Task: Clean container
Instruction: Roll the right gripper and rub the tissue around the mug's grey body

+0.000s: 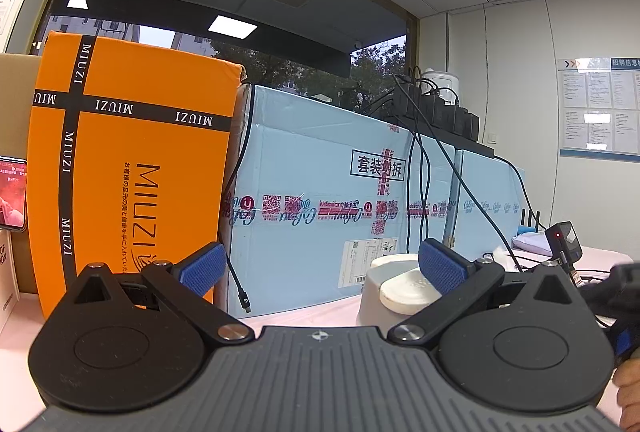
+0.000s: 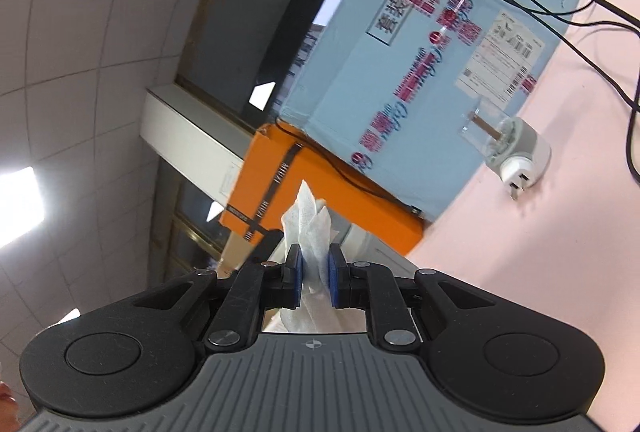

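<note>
Right gripper [image 2: 314, 268] clamps a wipe [image 2: 308, 220]; left gripper [image 1: 320, 266] gapes wide, container [image 1: 394, 290] probably just right of its fingers.

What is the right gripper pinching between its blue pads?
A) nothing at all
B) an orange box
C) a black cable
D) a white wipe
D: the right gripper is closed on a crumpled white wipe that sticks up past its blue pads.

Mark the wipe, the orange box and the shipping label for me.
wipe [image 2: 306, 220]: right wrist view, its bunched upper part.
orange box [image 1: 160, 80]: left wrist view, its front face.
shipping label [image 2: 500, 52]: right wrist view, its middle.
</note>
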`<state>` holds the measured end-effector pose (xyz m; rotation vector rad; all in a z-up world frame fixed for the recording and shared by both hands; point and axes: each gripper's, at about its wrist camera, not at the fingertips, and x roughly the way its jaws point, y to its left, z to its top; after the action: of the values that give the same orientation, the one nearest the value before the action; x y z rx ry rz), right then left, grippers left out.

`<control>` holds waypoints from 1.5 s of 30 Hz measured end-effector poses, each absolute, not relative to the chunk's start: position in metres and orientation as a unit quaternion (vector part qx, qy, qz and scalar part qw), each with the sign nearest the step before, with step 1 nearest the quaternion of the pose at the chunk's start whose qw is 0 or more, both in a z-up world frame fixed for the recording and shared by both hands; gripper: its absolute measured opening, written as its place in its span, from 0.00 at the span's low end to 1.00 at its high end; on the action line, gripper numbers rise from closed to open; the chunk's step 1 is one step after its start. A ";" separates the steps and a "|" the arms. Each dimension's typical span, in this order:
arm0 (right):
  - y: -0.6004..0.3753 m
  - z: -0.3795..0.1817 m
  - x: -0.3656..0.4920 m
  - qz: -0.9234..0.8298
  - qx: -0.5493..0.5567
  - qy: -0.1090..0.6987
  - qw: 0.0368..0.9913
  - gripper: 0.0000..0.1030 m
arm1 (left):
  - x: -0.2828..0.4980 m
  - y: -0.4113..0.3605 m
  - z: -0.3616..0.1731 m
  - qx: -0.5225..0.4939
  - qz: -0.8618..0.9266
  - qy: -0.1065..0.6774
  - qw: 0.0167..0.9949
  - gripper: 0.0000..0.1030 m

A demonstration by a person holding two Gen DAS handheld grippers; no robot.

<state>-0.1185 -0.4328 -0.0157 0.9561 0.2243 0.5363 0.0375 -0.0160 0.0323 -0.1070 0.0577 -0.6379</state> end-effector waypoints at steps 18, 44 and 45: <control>-0.431 -0.034 -0.121 0.216 0.451 0.144 0.854 0.13 | 0.037 -0.016 0.032 -0.051 -0.314 0.028 0.948 1.00; -0.428 -0.020 -0.120 0.251 0.452 0.122 0.847 0.13 | 0.036 -0.016 0.033 -0.052 -0.313 0.027 0.948 1.00; -0.428 -0.022 -0.120 0.248 0.453 0.126 0.847 0.13 | 0.036 -0.016 0.033 -0.052 -0.313 0.027 0.948 1.00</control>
<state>-0.1200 -0.4281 -0.0222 0.9551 0.2666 0.5223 0.0363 -0.0159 0.0332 -0.1059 0.0550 -0.6372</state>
